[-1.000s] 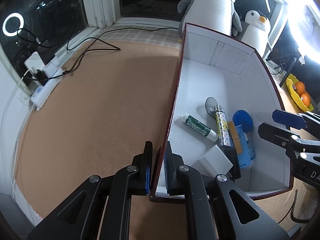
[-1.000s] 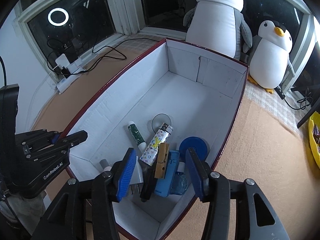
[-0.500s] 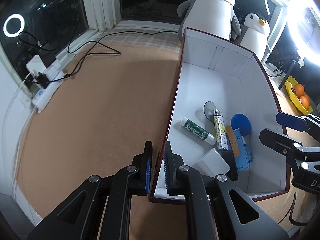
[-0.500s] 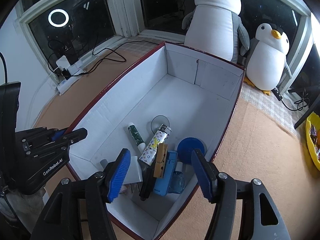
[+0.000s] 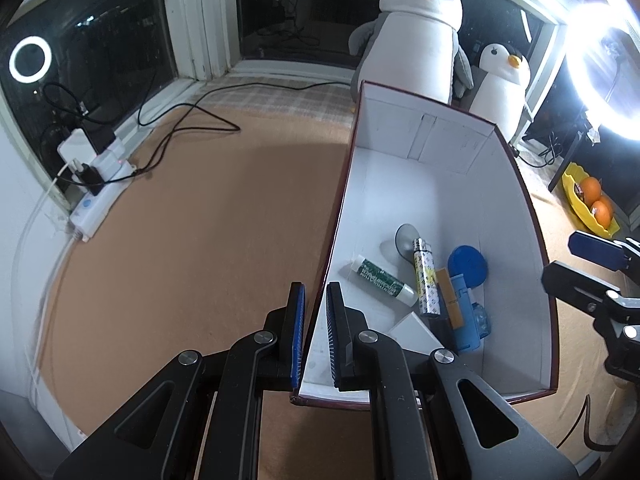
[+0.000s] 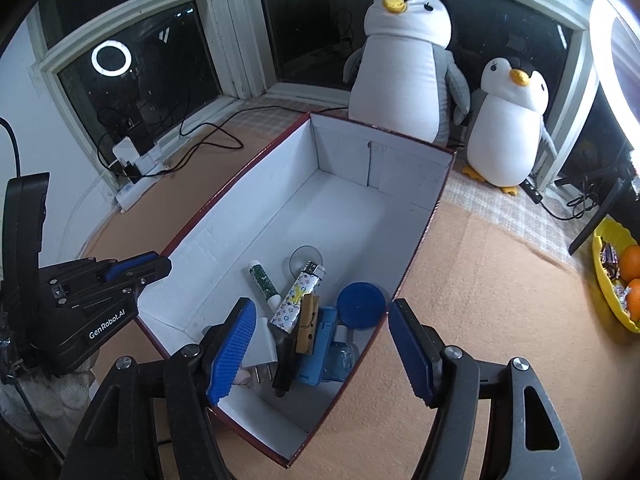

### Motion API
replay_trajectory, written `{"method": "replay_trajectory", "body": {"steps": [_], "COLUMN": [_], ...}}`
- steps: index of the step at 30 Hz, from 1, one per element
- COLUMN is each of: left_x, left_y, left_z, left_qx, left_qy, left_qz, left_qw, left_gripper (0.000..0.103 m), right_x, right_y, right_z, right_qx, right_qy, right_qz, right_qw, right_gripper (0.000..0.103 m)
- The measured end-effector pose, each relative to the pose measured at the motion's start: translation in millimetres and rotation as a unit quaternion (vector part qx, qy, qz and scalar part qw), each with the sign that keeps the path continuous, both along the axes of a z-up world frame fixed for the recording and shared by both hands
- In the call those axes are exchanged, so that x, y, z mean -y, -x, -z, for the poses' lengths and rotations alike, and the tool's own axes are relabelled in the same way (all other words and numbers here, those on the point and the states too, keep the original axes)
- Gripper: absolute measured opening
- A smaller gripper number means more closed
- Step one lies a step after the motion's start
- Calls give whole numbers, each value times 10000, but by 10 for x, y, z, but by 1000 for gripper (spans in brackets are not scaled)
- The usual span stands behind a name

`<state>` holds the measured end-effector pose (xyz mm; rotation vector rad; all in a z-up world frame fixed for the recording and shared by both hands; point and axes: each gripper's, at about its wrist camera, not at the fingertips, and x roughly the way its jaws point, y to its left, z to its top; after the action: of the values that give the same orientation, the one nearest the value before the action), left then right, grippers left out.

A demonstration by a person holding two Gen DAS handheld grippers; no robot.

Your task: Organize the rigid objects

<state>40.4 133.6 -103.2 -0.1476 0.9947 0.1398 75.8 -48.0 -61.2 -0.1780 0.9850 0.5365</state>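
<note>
A long white box with a dark red rim (image 5: 520, 184) (image 6: 420, 240) lies on the brown mat. Inside its near end lie a green tube (image 5: 382, 278) (image 6: 262, 280), a patterned lighter (image 5: 425, 280) (image 6: 298, 294), a blue round lid (image 5: 467, 266) (image 6: 360, 304), a blue case (image 5: 466, 316) (image 6: 318, 344), a wooden clothespin (image 6: 306, 324) and a white plug adapter (image 5: 414, 334) (image 6: 262, 344). My left gripper (image 5: 315, 336) is shut on the box's left wall near the front corner. My right gripper (image 6: 320, 350) is open and empty above the box's near right corner.
Two plush penguins (image 6: 404, 64) (image 6: 506, 128) stand behind the box. A power strip with cables (image 5: 96, 184) lies by the window at left. A yellow bowl of oranges (image 6: 618, 276) sits at right. A bright ring light (image 5: 604, 64) glares at upper right.
My right gripper has opened wider and pulled back and up from the objects in the box. My left gripper stays clamped on the box wall.
</note>
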Motion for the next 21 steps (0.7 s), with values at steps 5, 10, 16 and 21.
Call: {"method": "replay_trajectory", "body": {"steps": [5, 10, 16, 21], "left_x": [2, 32, 191, 318], "left_y": [23, 70, 165, 261], "left_z": [-90, -269, -530, -694], "left_qx": [138, 364, 695, 895], "left_qy": [-25, -23, -112, -90], "left_qz": [-46, -42, 126, 240], "left_qw": [9999, 9993, 9974, 9957], "left_gripper": [9, 10, 30, 66], "right_x": [115, 226, 376, 587], "right_y": [35, 89, 199, 270], "right_z": [-110, -229, -352, -387], "right_qx": [82, 191, 555, 516], "right_qy": [-133, -262, -153, -233], "right_qz": [115, 250, 393, 666], "right_qw": [9998, 9992, 9976, 9962], "right_gripper": [66, 67, 75, 78]}}
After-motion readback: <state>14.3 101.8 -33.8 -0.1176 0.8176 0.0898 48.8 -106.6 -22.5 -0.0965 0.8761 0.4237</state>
